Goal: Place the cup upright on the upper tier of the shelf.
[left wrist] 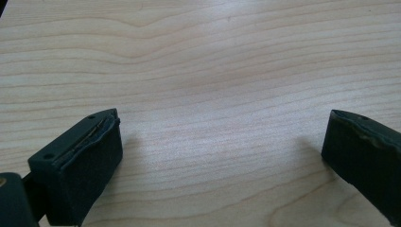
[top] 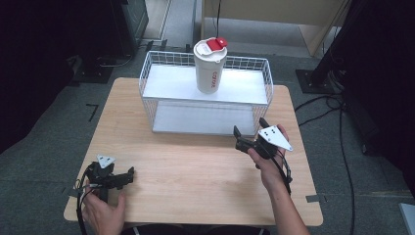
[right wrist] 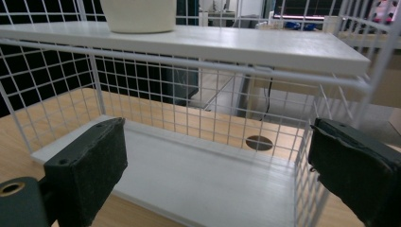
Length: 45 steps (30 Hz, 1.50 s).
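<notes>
Wooden table [top: 195,166] carries both gaping tongs, right tongs [top: 250,131] facing the rack [right wrist: 265,52] under the cup [top: 209,66].

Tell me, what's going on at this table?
A person holds a gripper in each hand. The right gripper is open and empty, raised in front of a white wire rack and pointing at its lower shelf. A white cup with a red lid tab stands on the top shelf, untouched. The left gripper, also open and empty, sits low over the bare table near the person.
</notes>
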Motion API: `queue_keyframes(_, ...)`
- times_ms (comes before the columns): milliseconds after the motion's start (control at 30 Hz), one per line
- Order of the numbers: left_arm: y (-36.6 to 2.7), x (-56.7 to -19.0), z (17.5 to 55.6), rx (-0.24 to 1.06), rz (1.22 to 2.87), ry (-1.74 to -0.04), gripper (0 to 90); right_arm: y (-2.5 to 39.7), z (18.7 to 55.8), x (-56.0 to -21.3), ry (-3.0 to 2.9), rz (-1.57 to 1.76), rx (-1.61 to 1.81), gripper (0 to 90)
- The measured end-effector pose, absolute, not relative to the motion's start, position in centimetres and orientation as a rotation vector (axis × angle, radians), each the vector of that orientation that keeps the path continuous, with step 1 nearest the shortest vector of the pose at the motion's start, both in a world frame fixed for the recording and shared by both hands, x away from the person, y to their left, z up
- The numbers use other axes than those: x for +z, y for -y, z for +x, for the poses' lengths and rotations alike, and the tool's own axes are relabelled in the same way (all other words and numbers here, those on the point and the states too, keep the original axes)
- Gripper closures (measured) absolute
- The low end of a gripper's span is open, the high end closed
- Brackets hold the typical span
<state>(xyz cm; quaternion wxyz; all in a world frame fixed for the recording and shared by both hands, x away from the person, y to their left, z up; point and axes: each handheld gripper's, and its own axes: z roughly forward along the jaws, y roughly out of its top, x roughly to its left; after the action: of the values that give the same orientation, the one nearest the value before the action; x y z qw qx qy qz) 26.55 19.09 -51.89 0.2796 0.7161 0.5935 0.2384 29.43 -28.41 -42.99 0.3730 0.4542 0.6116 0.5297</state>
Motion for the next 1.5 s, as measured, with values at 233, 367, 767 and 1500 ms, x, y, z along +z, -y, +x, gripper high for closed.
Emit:
queue_keyframes(233, -19.1, -51.9, 26.6, 0.64, 1.921, -1.591, 0.0, 30.1, 27.7, -44.1, -1.563, 1.195, 1.354, 5.5)
queue_keyframes(367, -19.1, -51.9, 26.6, 0.64, 1.92, -1.591, 0.0, 31.1, 26.8, -44.8, -1.569, 1.206, 1.333, 5.5)
queue_keyframes(767, -19.1, -51.9, 26.6, 0.64, 1.92, -1.591, 0.0, 34.9, 24.3, -48.3, -1.58, 1.289, 1.212, 5.6)
queue_keyframes(1500, -19.1, -51.9, 26.5, 0.639, 1.919, -1.592, 0.0, 40.7, 19.7, -51.4, -1.598, 1.412, 1.056, 5.6)
